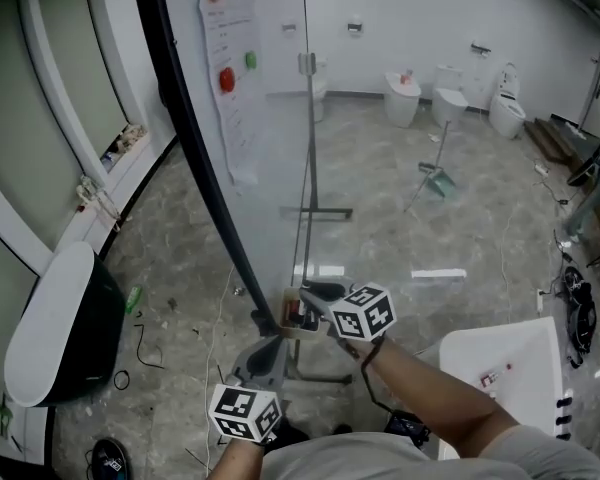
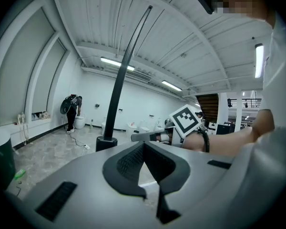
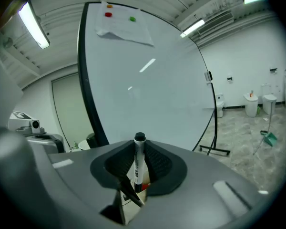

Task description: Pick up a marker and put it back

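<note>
A white marker (image 3: 138, 162) with a black cap stands upright between the pads of my right gripper (image 3: 139, 146), which is shut on it. Just under it is a small cardboard pen box (image 3: 127, 210) with another dark marker and something red inside. In the head view the right gripper (image 1: 318, 295) reaches to that box (image 1: 298, 316) at the foot of the whiteboard (image 1: 250, 88). My left gripper (image 1: 263, 352) hangs lower and nearer me; its jaws (image 2: 143, 149) are shut with nothing between them. From the left gripper view the right gripper (image 2: 148, 136) shows ahead.
The whiteboard's black frame and wheeled stand (image 1: 315, 213) rise right in front. A black bin with a white lid (image 1: 60, 338) sits left, a white fixture (image 1: 510, 368) right, toilets (image 1: 450, 98) at the back. Cables litter the floor. A person (image 2: 72, 109) bends far off.
</note>
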`<state>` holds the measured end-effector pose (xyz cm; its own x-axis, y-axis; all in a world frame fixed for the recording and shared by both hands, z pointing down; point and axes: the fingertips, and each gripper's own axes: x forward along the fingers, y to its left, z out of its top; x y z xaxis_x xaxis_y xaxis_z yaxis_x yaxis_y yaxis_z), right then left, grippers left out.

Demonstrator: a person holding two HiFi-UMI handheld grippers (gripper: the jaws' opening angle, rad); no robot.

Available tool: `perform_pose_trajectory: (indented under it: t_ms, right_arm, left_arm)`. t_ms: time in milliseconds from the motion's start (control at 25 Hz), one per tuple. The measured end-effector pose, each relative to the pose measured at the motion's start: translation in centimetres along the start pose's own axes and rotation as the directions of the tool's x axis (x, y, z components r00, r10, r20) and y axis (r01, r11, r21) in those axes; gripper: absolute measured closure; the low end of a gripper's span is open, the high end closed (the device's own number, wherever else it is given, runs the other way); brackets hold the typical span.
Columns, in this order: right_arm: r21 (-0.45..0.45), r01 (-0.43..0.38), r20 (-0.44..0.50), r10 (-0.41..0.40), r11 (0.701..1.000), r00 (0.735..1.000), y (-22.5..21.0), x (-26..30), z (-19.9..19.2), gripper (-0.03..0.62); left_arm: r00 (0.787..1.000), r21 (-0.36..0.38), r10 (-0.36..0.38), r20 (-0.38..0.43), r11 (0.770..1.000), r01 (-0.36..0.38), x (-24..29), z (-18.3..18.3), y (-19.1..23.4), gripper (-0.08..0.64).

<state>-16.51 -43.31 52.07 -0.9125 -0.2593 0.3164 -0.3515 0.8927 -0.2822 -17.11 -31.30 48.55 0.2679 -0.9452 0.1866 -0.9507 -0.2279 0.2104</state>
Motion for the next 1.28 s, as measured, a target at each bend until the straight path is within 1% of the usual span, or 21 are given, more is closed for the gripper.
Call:
perform_pose_trajectory:
  t_ms: [240, 440, 560, 640, 800, 1000, 1280]
  right_arm:
    - [-0.09, 0.003, 0.106, 0.006, 0.996, 0.994, 2.2, -5.2, 4.2, 0.526]
    - [-0.133, 0.01, 0.169, 0.012, 0.991, 0.985, 3.6, -9.0, 7.7, 0.526]
    - [-0.153, 0.019, 0.196, 0.011, 0.988, 0.981, 4.0, -10.7, 9.0, 0.526]
    - [-0.157, 0.024, 0.205, 0.009, 0.987, 0.979, 4.0, -11.4, 9.4, 0.526]
    - [-0.161, 0.031, 0.213, 0.004, 0.987, 0.977, 4.1, -12.4, 9.3, 0.526]
    - [-0.172, 0.031, 0.213, 0.006, 0.985, 0.977, 4.3, -13.0, 9.1, 0.526]
    - [-0.159, 0.03, 0.213, 0.005, 0.987, 0.977, 4.6, -13.3, 8.8, 0.526]
  left_arm:
    - [0.999, 0.022, -0.011, 0.036, 1.0, 0.01, 0.7, 2.3, -1.8, 0.558]
    - [0.997, 0.05, -0.048, 0.061, 0.998, 0.045, 1.9, 4.7, -3.9, 0.558]
    - [0.995, 0.07, -0.065, 0.079, 0.996, 0.059, 2.3, 5.9, -5.1, 0.558]
    - [0.994, 0.072, -0.069, 0.083, 0.995, 0.063, 2.5, 6.4, -5.5, 0.558]
    - [0.994, 0.055, -0.082, 0.075, 0.995, 0.078, 2.9, 6.7, -6.2, 0.558]
    - [0.992, 0.063, -0.09, 0.084, 0.994, 0.085, 3.2, 7.1, -7.1, 0.558]
    - [0.992, 0.062, -0.092, 0.084, 0.994, 0.087, 3.1, 7.1, -7.4, 0.558]
